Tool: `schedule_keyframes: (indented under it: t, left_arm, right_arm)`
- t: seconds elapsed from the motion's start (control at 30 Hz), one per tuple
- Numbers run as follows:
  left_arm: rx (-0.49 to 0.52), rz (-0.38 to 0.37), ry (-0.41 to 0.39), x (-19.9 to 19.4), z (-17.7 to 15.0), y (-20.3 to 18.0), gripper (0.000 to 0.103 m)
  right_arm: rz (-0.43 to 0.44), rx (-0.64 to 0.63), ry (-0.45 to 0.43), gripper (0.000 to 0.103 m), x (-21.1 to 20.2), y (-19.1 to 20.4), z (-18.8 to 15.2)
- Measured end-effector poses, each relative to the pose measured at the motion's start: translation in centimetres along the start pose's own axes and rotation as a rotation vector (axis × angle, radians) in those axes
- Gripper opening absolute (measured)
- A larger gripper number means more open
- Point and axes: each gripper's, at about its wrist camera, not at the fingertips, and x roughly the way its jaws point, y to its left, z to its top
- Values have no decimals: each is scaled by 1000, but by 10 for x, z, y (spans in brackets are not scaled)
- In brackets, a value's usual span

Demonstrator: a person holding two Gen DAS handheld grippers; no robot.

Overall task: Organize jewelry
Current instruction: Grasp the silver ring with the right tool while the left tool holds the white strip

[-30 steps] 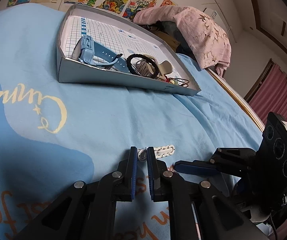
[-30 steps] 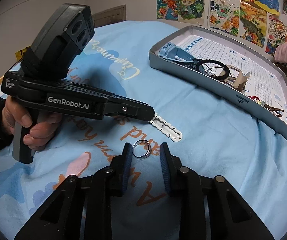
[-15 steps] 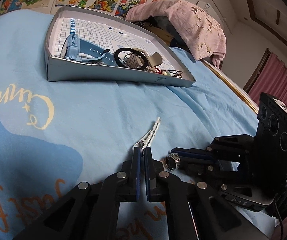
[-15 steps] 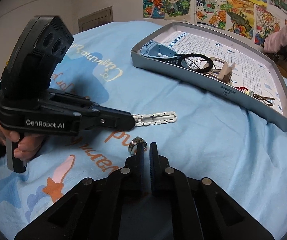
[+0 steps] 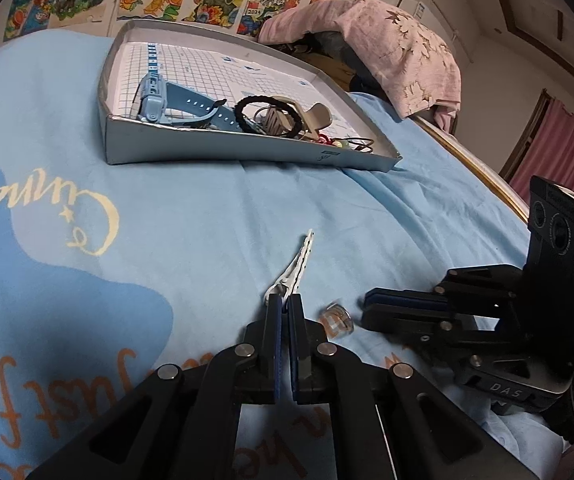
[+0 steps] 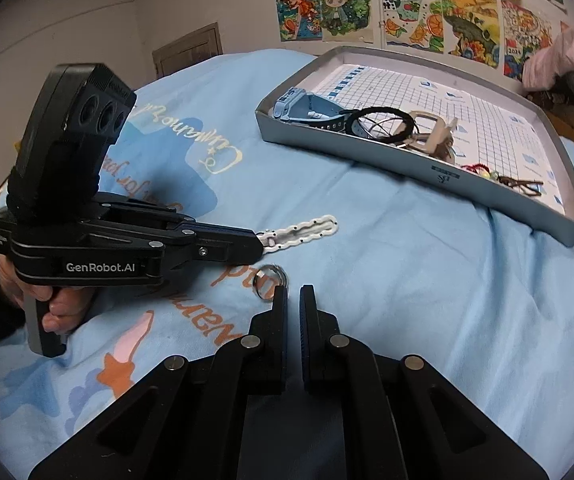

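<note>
My left gripper [image 5: 285, 300] is shut on the tail of a white hair clip [image 5: 298, 264], which it holds just above the blue bedsheet; the clip also shows in the right wrist view [image 6: 303, 232]. A silver ring [image 6: 269, 276] lies on the sheet just left of my right gripper's [image 6: 293, 292] left fingertip, outside the jaws. The right gripper's jaws are nearly closed with nothing between them. The ring also shows in the left wrist view [image 5: 337, 316]. A grey tray [image 5: 207, 148] farther back holds a blue watch [image 5: 159, 96], a black hair tie [image 5: 267, 114] and other small pieces.
The tray [image 6: 367, 156] sits on the bed about a hand's length beyond both grippers. A pink cloth heap [image 5: 379, 36] lies behind the tray. Posters line the wall [image 6: 407, 8]. The bed's wooden edge [image 5: 483, 172] runs along the right.
My left gripper closed on the white clip and lifted and turned it. My right gripper closed around the ring, but the ring now lies outside its left finger, on the sheet.
</note>
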Motion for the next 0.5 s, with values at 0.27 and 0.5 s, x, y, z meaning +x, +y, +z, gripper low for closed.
schedule_keyframes:
  t: [0.27,0.5]
  left_arm:
    - [-30,51,-3,-6,-4,3,3]
    - [-61,74,-16,-11,-7,8,3]
  right_arm:
    - [24,-34,22,19,2,7,0]
    - [35,-64,54,29,10,13,4]
